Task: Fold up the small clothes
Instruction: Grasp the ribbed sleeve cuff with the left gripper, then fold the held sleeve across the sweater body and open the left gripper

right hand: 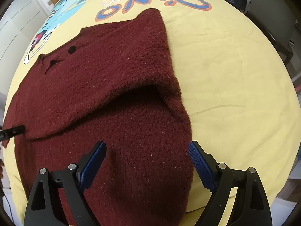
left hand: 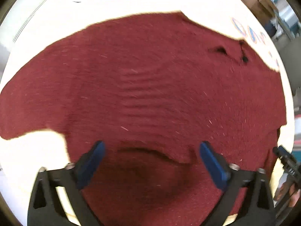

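**Q:** Across the whole surface, what lies beneath the work?

**A:** A yellow sheet (right hand: 235, 79) printed with a cartoon dinosaur (right hand: 62, 18) at far left and the lettering "Dino" (right hand: 154, 3) along the far edge. Cupboard doors (right hand: 17, 30) stand beyond it at left, dark furniture at far right.

**Q:** Where is the garment?

**A:** The maroon knitted sweater (right hand: 112, 75) lies on the sheet, left of centre in the right wrist view. One flap is folded over the body, leaving a shadowed pocket under its edge. A black button (right hand: 72, 49) and a slit sit near the far-left corner. In the left wrist view the sweater (left hand: 143, 86), blurred, fills most of the frame.

**Q:** How do the grippers stand?

**A:** Both point steeply down. The right gripper (right hand: 146, 158) has its blue pads wide apart over the near fold, holding nothing. The left gripper (left hand: 151, 156) is likewise spread wide and empty above the knit. Each tip shows at the other view's edge: left gripper (right hand: 14, 130), right gripper (left hand: 286, 160).
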